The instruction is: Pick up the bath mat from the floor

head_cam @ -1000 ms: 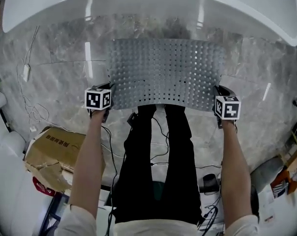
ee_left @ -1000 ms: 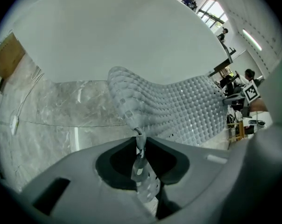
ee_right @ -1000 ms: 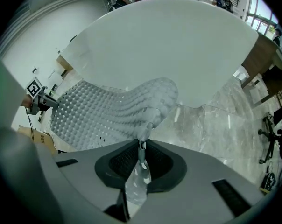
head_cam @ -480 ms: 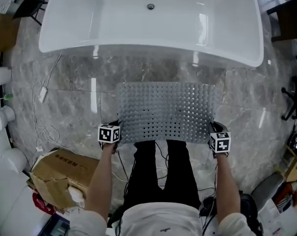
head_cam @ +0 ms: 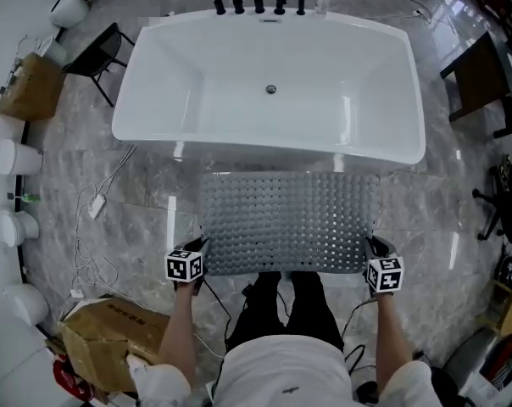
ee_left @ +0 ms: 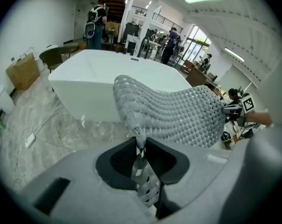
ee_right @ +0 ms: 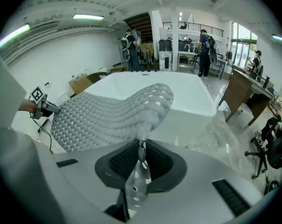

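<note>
Hanging between both grippers: grey perforated rubber bath mat (head_cam: 286, 221), lifted off the grey marble floor (head_cam: 129, 202) and spread wide. Its long axis runs left to right, parallel to the near wall of the white bathtub (head_cam: 273, 83). The far long edge points at the tub, the near long edge at the person.

Left gripper (head_cam: 202, 248) is clamped on the near left corner, jaws pinched tight on the thin edge. Right gripper (head_cam: 370, 246) is clamped likewise on the near right corner.

Marker cubes carry black-and-white square patterns, no words. Print on the brown cardboard box (head_cam: 112, 350) is too small to read.

Both bare forearms reach forward, roughly parallel, with the grippers level at the mat's near edge.
</note>
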`<state>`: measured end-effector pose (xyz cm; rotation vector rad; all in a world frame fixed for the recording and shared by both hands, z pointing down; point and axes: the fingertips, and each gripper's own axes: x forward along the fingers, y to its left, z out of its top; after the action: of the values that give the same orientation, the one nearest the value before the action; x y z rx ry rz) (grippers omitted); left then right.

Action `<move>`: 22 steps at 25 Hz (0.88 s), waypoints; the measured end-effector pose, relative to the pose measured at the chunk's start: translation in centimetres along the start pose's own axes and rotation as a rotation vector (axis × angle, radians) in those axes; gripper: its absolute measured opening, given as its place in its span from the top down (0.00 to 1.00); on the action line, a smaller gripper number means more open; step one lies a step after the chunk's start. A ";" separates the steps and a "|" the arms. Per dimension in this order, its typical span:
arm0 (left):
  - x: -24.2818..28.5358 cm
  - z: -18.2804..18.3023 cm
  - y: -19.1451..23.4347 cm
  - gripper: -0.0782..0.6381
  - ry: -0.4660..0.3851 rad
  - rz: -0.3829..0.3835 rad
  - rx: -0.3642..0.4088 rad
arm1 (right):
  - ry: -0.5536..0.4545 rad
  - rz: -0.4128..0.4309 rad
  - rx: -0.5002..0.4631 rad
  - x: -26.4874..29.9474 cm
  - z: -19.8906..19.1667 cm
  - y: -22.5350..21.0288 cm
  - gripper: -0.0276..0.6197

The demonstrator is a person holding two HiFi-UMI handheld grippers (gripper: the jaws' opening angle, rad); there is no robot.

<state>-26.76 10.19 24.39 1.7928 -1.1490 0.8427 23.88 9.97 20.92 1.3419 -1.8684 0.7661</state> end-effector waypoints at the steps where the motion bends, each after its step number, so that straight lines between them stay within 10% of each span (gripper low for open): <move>1: -1.1 1.2 0.1 0.80 -0.029 0.001 0.011 | -0.033 -0.003 -0.001 -0.9 1.4 0.1 0.89; 22: -25.8 26.4 -4.0 0.80 -0.689 -0.045 0.282 | -0.674 -0.131 -0.135 -23.9 28.0 3.0 0.89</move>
<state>-29.61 -2.83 -10.34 2.4379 -1.4526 0.3639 20.63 1.56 -14.90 1.7511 -2.2482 0.1050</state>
